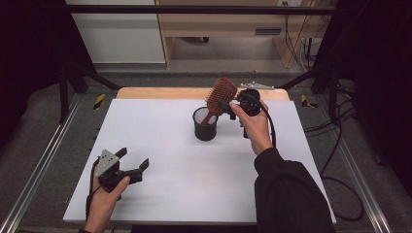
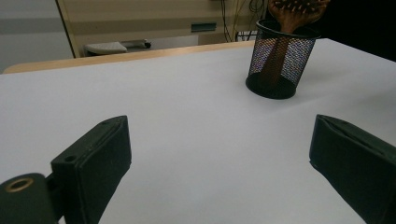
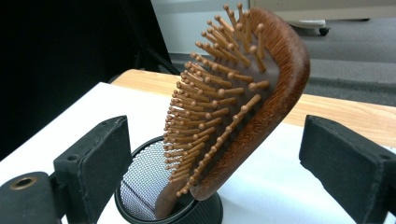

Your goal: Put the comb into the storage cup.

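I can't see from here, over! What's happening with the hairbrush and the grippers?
Left gripper open, resting low on the table. Right gripper open, hairbrush between its jaws, untouched. Hairbrush stands handle-down in the mesh cup. Nothing in the way.

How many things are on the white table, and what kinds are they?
Wooden hairbrush: 1
Black mesh cup: 1
Total: 2
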`<action>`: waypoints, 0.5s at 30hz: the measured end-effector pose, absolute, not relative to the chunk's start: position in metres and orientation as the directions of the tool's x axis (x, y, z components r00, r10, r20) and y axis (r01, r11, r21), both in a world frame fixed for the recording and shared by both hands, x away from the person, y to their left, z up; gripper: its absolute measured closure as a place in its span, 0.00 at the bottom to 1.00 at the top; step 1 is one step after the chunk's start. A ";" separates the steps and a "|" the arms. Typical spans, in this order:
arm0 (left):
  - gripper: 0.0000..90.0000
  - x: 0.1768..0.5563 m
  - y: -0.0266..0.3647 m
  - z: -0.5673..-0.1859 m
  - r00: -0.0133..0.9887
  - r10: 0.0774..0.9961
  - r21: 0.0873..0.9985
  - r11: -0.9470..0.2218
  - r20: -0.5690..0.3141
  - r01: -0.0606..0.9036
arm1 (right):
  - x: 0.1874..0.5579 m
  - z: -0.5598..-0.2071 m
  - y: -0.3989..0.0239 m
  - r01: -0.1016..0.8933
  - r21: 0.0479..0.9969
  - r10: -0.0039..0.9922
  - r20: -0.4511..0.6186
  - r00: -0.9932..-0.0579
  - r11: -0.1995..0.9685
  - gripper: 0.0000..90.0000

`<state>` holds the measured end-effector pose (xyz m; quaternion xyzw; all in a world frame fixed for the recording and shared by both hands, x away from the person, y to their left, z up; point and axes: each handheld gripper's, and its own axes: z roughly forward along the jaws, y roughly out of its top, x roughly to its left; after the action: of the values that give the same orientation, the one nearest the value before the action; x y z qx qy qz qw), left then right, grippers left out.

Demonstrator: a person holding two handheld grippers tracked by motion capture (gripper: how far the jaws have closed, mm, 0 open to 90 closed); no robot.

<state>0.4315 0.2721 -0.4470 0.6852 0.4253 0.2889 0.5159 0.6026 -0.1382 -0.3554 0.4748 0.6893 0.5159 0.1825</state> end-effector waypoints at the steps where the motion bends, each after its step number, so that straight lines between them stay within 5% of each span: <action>1: 0.07 0.431 0.272 -0.447 0.471 0.881 0.953 -0.105 -0.043 0.285 | 0.602 -0.355 -0.139 0.463 0.886 0.841 0.240 -0.485 0.014 0.10; 15: 0.07 0.431 0.272 -0.447 0.470 0.882 0.953 -0.104 -0.043 0.284 | 0.594 -0.348 -0.156 0.440 0.898 0.842 0.241 -0.482 -0.005 0.11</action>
<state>0.4314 0.2723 -0.4469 0.6844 0.4258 0.2895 0.5162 0.5939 -0.1556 -0.3481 0.4721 0.6791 0.5290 0.1901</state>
